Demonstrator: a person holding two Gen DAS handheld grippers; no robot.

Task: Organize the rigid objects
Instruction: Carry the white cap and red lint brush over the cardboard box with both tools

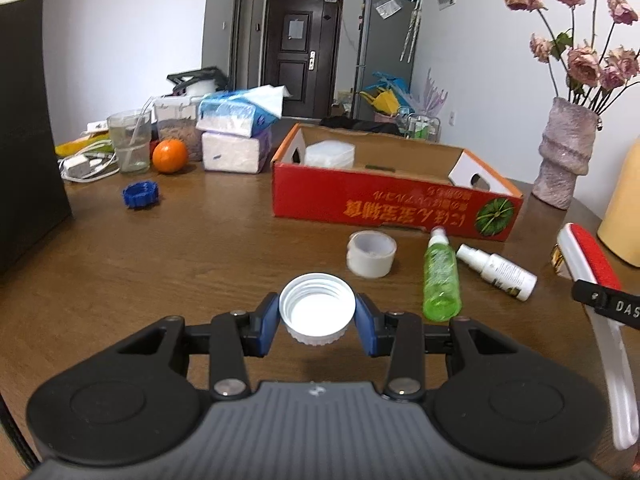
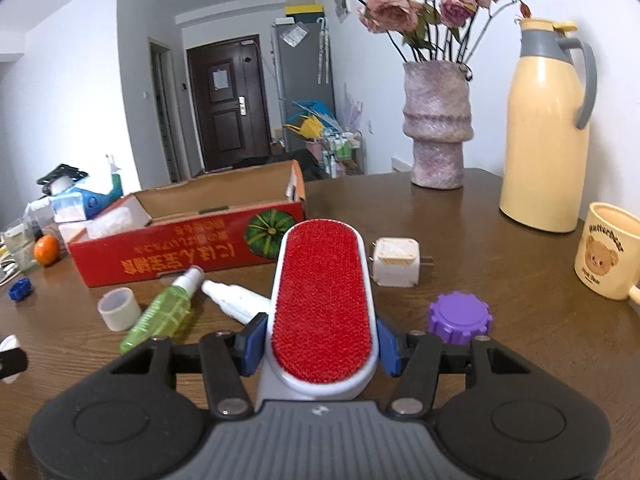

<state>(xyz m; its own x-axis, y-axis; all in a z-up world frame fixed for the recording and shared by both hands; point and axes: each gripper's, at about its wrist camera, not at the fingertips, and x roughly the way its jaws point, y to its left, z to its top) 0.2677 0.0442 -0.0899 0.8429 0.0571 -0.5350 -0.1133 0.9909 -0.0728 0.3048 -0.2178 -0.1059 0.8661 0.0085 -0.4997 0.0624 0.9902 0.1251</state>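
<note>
On the wooden table (image 1: pixel 200 240), from the left: a blue cap (image 1: pixel 140 195) near an orange (image 1: pixel 169 155), then the red cardboard box (image 1: pixel 384 204) holding a white container (image 1: pixel 330 154). The left gripper (image 1: pixel 317 322) is clamped on an upturned white lid (image 1: pixel 317 308), held clear of the table; beside it lie a tape roll (image 1: pixel 371 253), a green spray bottle (image 1: pixel 441 280) and a white spray bottle (image 1: pixel 498 267). The right gripper (image 2: pixel 322 340) is clamped on a red lint brush (image 2: pixel 322 300), with a purple cap (image 2: pixel 459 317) and white charger (image 2: pixel 397 261) to its right.
</note>
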